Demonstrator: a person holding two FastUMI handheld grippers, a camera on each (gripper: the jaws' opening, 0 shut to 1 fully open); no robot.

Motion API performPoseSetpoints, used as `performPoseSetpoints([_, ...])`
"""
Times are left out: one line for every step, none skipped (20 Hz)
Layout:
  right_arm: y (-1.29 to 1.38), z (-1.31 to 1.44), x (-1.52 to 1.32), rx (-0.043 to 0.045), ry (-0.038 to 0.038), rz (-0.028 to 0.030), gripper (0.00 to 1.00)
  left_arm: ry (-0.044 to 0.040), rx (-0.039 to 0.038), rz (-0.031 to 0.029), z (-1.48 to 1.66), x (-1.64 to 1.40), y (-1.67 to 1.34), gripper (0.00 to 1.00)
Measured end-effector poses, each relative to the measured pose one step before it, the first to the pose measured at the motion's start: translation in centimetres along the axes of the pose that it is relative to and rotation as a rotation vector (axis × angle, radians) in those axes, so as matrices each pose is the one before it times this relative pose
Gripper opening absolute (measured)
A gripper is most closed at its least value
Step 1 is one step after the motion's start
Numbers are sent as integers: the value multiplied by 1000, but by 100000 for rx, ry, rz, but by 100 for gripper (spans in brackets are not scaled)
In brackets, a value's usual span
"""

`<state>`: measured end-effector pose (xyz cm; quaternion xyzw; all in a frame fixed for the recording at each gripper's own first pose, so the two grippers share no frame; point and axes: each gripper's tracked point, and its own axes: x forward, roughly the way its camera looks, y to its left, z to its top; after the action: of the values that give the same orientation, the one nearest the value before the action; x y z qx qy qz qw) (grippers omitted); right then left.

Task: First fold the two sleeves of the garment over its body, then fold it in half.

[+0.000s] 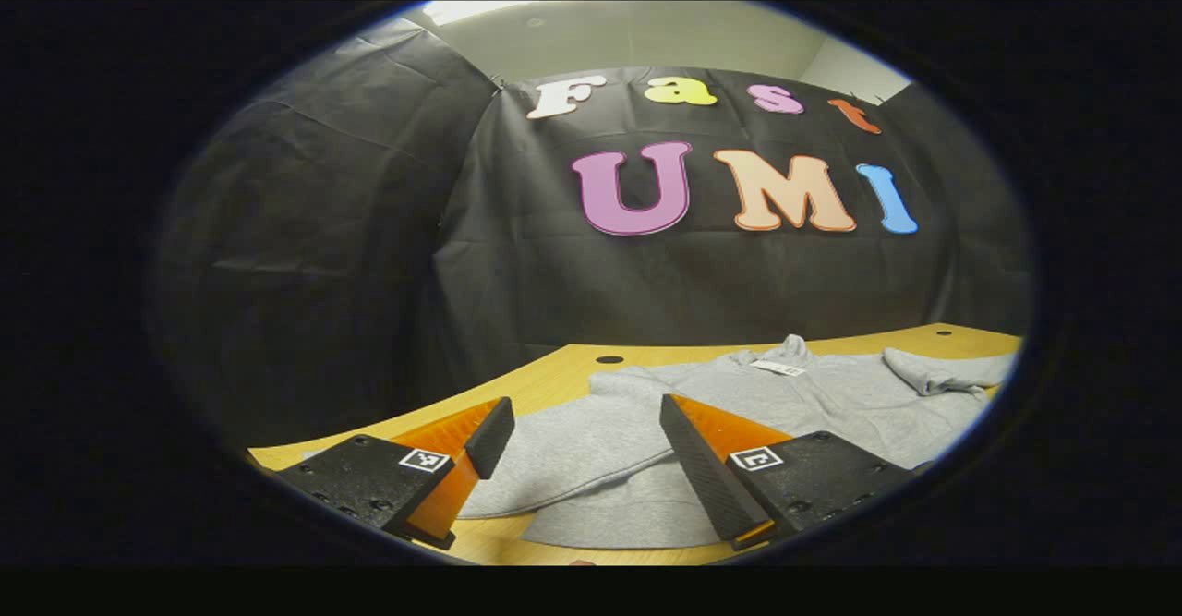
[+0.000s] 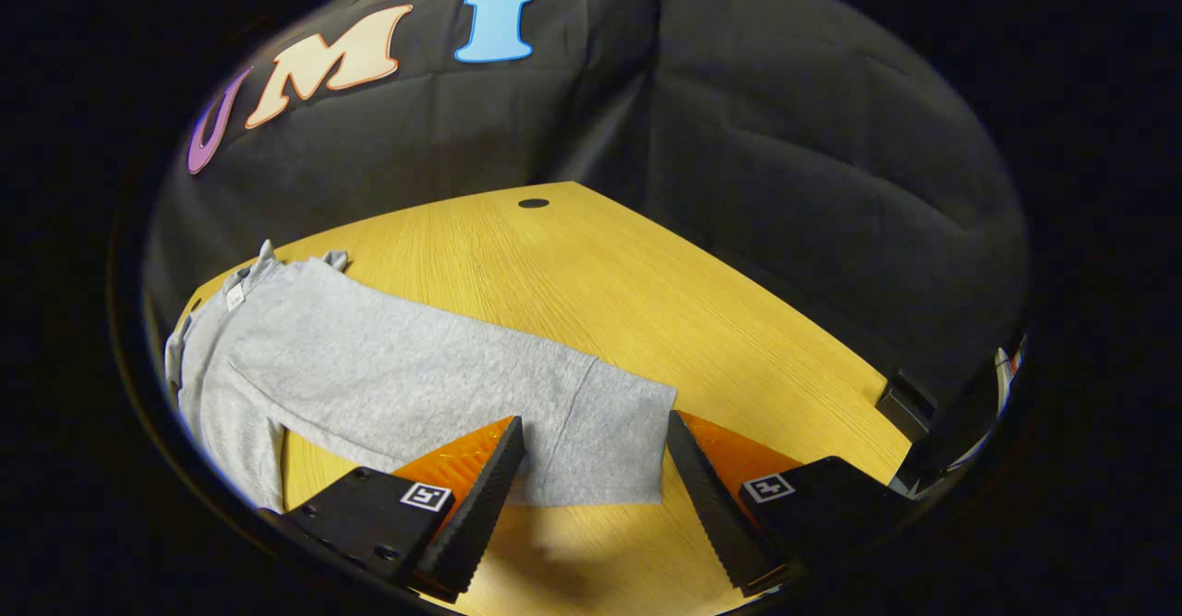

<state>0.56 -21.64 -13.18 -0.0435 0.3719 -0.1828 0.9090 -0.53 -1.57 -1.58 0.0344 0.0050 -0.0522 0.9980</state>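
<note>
Grey garment [image 1: 739, 404], one, lies on one wooden table [image 2: 646, 302].

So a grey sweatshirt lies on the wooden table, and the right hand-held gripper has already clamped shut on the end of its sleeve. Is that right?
Not quite. In the right gripper view the right hand-held gripper is open, its fingers apart on either side of the sleeve end, not clamped on it. The rest holds: a grey sweatshirt lies on the wooden table.
</note>
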Motion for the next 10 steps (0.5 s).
performPoseSetpoints([-144, 231, 49, 290, -277, 226, 94, -31, -18, 9, 40, -21, 6, 93])
performPoseSetpoints([35, -104, 161, -7, 1348, 661, 94, -6, -8, -2, -25, -14, -33, 93])
performPoseSetpoints([69, -155, 7, 622, 376, 907, 98, 6, -12, 2, 3, 46, -12, 93])
performPoseSetpoints([75, 73, -19, 830, 269, 1582, 98, 36, -60, 4, -56, -120, 9, 93])
performPoseSetpoints([-84, -286, 70, 1369, 489, 1748, 98, 47, -42, 10, 37, 26, 21, 93])
performPoseSetpoints([-205, -15, 82, 2373, -278, 1054, 98, -9, -25, -28, -71, 40, -2, 94])
performPoseSetpoints([45, 101, 33, 30, -632, 719, 94, -16, -11, -6, 25, 37, -18, 94])
performPoseSetpoints([97, -26, -50, -1439, -432, 893, 96, -13, 8, -18, -71, -31, 41, 94])
performPoseSetpoints([408, -147, 26, -1015, -370, 1029, 91, -45, 25, -12, 69, 31, -19, 94])
performPoseSetpoints([612, 19, -73, -481, -282, 1408, 83, -37, 19, -19, -46, -25, -38, 94])
